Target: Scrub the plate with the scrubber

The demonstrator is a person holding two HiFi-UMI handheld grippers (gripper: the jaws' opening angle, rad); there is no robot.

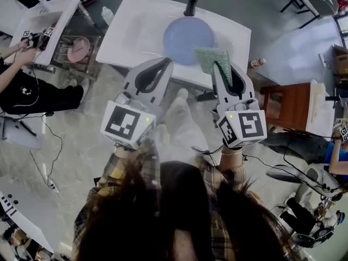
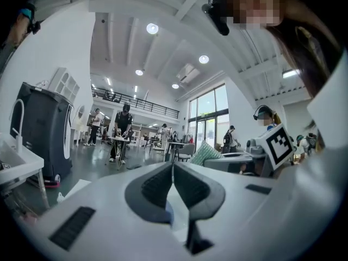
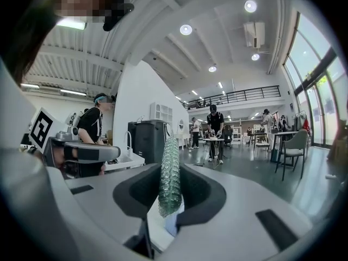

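Observation:
A round blue plate (image 1: 188, 37) lies in the white sink (image 1: 136, 34), just below the black faucet (image 1: 190, 0). My right gripper (image 1: 221, 65) is shut on a green mesh scrubber (image 1: 209, 57), which hangs over the sink's front edge beside the plate. In the right gripper view the scrubber (image 3: 169, 173) stands upright, pinched between the jaws of the right gripper (image 3: 169, 200). My left gripper (image 1: 166, 63) hovers at the sink's front edge, left of the scrubber, shut with nothing in it. In its own view the left gripper (image 2: 173, 166) has its jaws together and empty.
A small bottle (image 1: 107, 15) stands left of the sink and another bottle (image 1: 258, 62) at its right. A wooden cabinet (image 1: 291, 105) is at the right. At the far left a person works at a second sink (image 1: 46, 20) near a pink plate (image 1: 79, 48). Cables run over the floor.

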